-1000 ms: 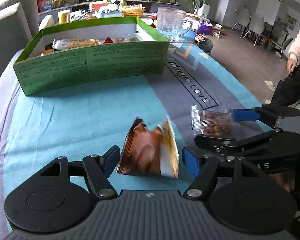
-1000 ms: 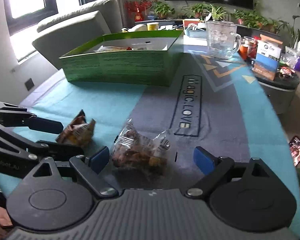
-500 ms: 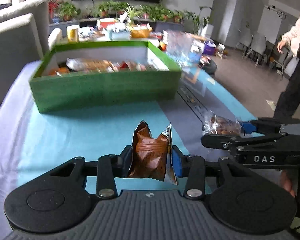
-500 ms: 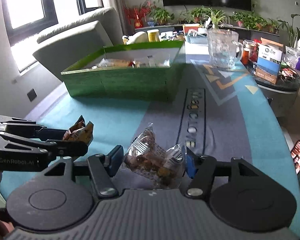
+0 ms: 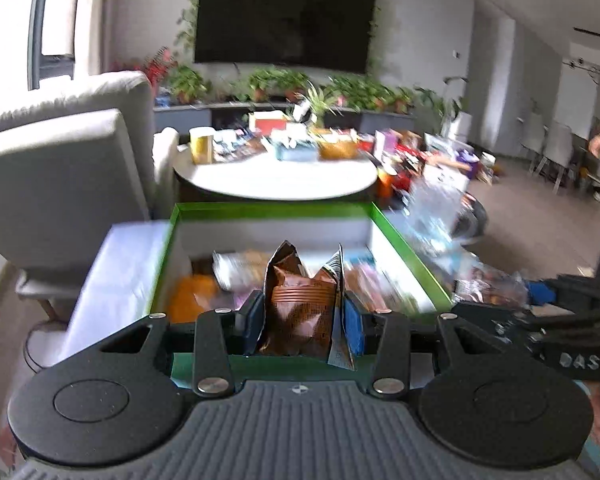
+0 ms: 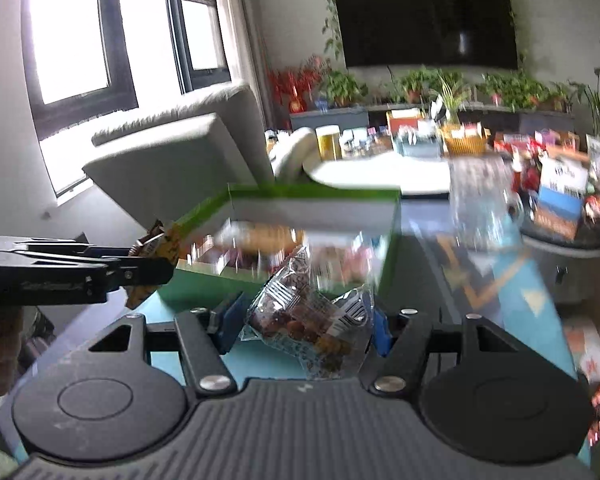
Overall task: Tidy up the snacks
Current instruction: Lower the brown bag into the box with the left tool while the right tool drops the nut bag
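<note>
Left wrist: teal tablecloth [image 6: 188,312], grey sofa [image 5: 60,168], wall television [image 5: 284,20]

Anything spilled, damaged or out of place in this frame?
Nothing stands out. The left tongs pinch a crumpled brown packet, the right tongs a clear packet, both near the green box. Motion blur hides finer detail.

left wrist: faces green box [image 5: 404,248] closely | right wrist: same box, from right

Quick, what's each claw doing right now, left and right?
Left claw: closed on the brown packet.
Right claw: closed on the clear packet.
</note>
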`<state>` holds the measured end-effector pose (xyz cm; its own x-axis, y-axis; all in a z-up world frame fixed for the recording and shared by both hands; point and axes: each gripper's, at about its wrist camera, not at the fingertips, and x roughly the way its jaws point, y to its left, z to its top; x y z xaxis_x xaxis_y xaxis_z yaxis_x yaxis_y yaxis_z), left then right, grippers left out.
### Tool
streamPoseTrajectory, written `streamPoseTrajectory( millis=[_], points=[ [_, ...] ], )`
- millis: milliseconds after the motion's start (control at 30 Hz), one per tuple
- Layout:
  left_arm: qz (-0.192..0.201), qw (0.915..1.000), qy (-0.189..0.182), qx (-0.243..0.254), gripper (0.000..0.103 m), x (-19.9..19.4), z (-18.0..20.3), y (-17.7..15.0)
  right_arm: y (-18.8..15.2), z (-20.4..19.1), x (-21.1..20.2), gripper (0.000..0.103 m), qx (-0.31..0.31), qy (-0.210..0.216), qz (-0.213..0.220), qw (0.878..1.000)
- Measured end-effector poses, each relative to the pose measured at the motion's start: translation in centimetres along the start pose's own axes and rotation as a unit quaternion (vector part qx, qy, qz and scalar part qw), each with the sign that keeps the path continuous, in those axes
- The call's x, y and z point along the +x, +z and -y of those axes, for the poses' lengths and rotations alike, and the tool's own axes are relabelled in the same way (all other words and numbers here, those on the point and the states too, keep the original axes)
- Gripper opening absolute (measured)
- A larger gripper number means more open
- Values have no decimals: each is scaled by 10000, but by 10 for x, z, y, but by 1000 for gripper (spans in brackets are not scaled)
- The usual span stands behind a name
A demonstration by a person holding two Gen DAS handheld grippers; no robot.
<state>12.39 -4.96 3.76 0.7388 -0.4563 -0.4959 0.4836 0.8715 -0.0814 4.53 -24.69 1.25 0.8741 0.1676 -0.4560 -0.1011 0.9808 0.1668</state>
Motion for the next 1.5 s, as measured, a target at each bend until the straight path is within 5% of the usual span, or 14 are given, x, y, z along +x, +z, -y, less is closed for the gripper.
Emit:
streamPoseTrajectory(
  millis=[367,800,967,1100,1500],
  points=[
    [79,9997,160,184,39,46,-7,32,35,16,40,65,201,53,192,9996],
    [-266,9995,169,9,39,91,-23,25,37,25,98,65,474,19,-390,9981],
    [-555,9982,184,105,48,102,-22,15,32,21,107,68,506,-111,-629,9967],
    [-567,9979,311,92,51,98,-22,11,30,17,104,77,555,-220,-624,9963],
    [-169,9983,516,215,62,57,-11,12,35,4,63,83,608,-222,-334,9973]
  ],
)
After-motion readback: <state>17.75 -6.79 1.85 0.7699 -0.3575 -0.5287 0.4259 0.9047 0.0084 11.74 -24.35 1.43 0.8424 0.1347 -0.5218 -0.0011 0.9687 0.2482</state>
